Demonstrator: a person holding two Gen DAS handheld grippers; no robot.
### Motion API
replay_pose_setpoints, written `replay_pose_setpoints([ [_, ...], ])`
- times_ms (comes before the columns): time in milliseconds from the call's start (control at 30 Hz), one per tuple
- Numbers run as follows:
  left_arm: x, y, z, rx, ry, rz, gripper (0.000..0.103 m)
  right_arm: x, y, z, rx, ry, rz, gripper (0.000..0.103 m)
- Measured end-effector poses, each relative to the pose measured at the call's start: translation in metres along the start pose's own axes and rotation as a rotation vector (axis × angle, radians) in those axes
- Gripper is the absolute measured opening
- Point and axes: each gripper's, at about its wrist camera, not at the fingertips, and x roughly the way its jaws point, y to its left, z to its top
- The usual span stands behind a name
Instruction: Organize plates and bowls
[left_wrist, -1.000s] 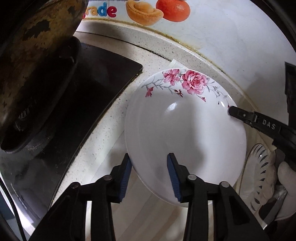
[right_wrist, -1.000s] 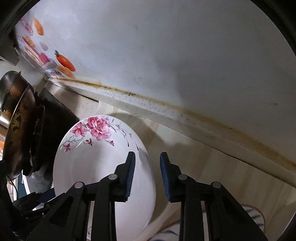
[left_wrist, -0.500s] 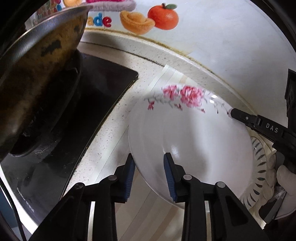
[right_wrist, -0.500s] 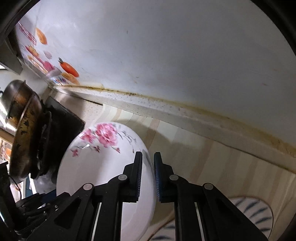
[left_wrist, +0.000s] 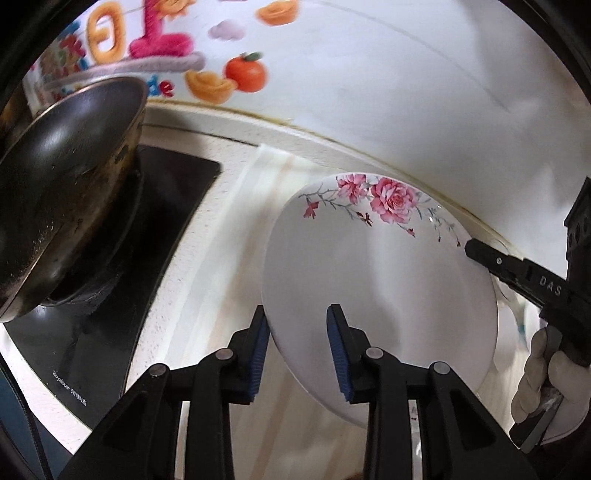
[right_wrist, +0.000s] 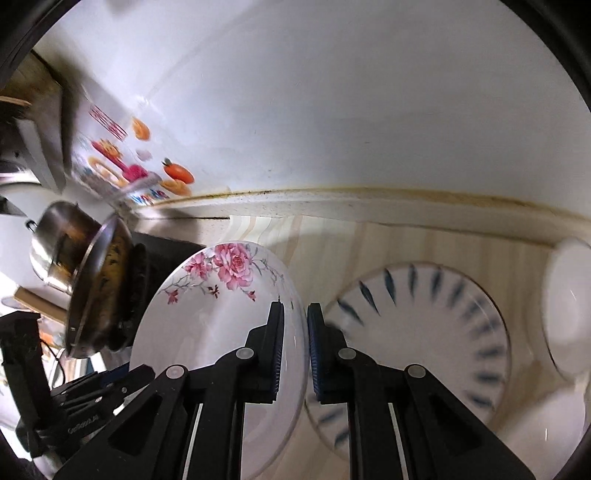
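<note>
Rose plate pinched from both sides

Left gripper and right gripper each clamp the rose-print plate's rim, lifted over the wood-look counter. Beyond, a blurry blue-streaked plate is half hidden; the wok is cut off.

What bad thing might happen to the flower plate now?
1. Each hand-held gripper, left and right, pinches only the rim of the flower plate, which is tilted above the counter; it might slip and fall.
2. The blue-striped plate lies just beside it; setting it down hard could chip both.
3. The pan stands close on the other side.
</note>
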Motion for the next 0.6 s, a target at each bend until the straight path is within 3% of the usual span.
replay_pose_setpoints([
  [367, -0.018, -0.069, -0.065, 0.207, 0.074, -0.078, 0.029, -0.131, -0.044, -0.109, 0.138, -0.098, -0.053, 0.015],
  [600, 0.003, -0.111, -0.104, 0.321, 0.171, -0.115, 0.029, -0.176, -0.086, -0.185, 0.248, -0.105, -0.104, 0.015],
])
